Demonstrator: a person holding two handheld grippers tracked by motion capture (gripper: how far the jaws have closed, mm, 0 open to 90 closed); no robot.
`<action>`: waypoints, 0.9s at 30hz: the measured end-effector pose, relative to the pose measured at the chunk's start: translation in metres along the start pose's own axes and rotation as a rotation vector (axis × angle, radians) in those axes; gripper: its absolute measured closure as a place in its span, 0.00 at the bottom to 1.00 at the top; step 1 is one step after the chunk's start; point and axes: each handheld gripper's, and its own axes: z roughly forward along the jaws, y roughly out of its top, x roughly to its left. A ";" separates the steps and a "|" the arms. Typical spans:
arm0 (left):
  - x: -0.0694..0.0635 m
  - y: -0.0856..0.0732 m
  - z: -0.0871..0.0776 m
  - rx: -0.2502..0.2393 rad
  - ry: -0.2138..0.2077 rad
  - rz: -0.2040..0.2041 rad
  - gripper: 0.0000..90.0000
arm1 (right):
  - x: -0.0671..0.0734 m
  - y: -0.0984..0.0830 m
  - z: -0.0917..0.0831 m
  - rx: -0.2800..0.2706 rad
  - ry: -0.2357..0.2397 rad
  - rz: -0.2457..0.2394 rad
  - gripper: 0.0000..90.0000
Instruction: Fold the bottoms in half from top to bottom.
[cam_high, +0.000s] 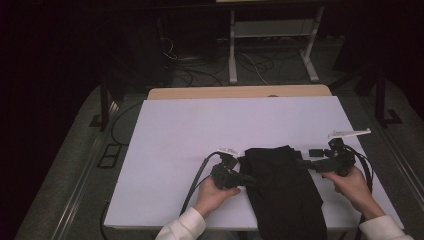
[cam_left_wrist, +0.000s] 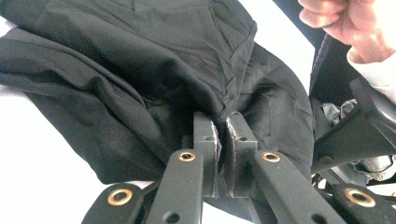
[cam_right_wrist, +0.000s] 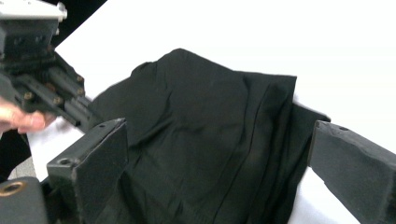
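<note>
Black cloth (cam_high: 285, 192) lies folded on the white tabletop (cam_high: 175, 145), near the front edge, its lower end hanging over that edge. Left gripper (cam_high: 246, 180) pinches the cloth's left edge, jaws pressed tight on a fold of fabric. Right gripper (cam_high: 303, 161) sits at the cloth's right edge, jaws spread wide, cloth lying between them but not pressed.
</note>
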 end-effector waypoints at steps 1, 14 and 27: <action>0.000 0.000 0.000 -0.002 -0.001 0.000 0.93 | -0.001 0.003 0.002 -0.002 0.001 -0.001 0.05; 0.000 0.000 0.000 -0.003 -0.003 0.004 0.93 | -0.011 0.024 0.015 0.021 -0.007 0.005 0.03; -0.001 0.000 0.000 -0.001 -0.004 0.005 0.93 | -0.022 0.036 0.042 0.098 -0.014 0.002 0.04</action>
